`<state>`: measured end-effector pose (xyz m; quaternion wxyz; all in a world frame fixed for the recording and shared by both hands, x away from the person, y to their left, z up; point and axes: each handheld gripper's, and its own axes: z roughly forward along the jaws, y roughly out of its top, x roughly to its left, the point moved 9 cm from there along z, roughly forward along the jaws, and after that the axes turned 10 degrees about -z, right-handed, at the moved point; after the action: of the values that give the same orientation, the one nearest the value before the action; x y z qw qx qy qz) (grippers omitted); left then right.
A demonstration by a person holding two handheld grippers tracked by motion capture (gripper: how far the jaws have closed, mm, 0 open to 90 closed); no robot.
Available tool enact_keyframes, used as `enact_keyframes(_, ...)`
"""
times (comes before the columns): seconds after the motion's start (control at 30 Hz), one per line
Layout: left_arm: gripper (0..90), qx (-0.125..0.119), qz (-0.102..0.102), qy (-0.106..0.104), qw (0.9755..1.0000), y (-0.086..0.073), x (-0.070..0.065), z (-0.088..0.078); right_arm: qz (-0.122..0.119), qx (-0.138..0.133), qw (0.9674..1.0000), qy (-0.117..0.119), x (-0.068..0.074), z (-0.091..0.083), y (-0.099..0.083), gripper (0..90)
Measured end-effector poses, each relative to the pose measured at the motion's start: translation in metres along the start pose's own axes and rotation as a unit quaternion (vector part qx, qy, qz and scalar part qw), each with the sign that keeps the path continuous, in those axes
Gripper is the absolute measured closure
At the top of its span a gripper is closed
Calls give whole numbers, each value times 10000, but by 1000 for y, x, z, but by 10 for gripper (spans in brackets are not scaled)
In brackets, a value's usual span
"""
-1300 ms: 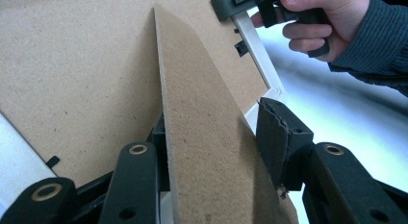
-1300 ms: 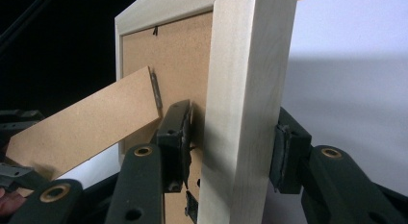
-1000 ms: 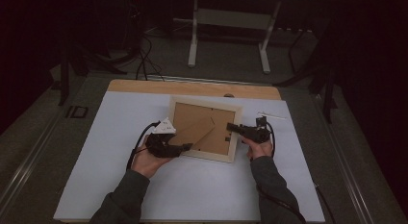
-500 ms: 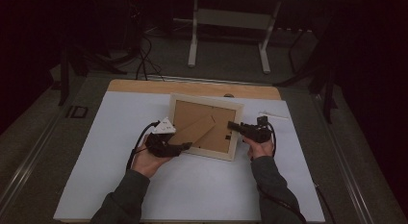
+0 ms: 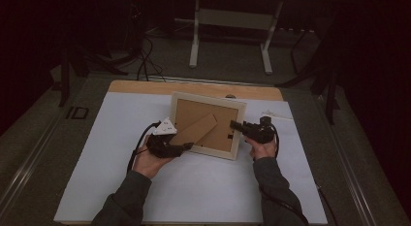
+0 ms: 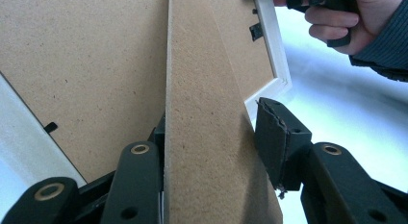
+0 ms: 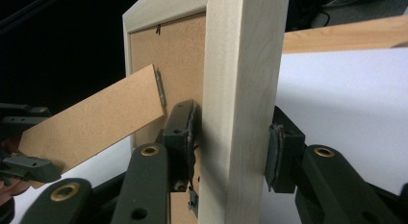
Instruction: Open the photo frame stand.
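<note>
The picture frame (image 5: 206, 124) lies back-up on the white table sheet (image 5: 194, 197), and everything else sits around it. At its lower left corner, the person's left hand (image 5: 148, 160) comes in from the near edge, palm up under the left gripper (image 5: 186, 146), whose body lies nearly level and points right toward the frame. In the left gripper view its jaws straddle the brown easel stand (image 6: 207, 137) of the frame: one pad lies against the stand's left edge, the other stands a little off its right edge, so the jaws are spread and not pinching. The stand swings out from the backing board (image 5: 191, 114) toward that corner.

At the frame's right rail, the right hand (image 5: 261, 148) rises from the near edge with the sleeve (image 5: 274, 187) straight behind it, the right gripper (image 5: 233, 125) aimed left. Its jaws have just been closing with the pale wooden rail (image 7: 240, 108) between them; the left pad touches the rail, the right pad looks just shy of it.
</note>
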<state>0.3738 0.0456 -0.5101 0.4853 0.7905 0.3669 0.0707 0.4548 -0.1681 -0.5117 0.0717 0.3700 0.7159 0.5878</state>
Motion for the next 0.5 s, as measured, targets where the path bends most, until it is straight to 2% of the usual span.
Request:
enact_keyframes(0.27, 575, -68, 66, 17, 10000, 3, 0, -1, -170, -90, 9998, 19, 3, -4, 6, 625)
enact_keyframes(0.5, 576, -114, 116, 48, 9999, 5, 0, -2, -409, -189, 9990, -19, 6, -7, 11, 636)
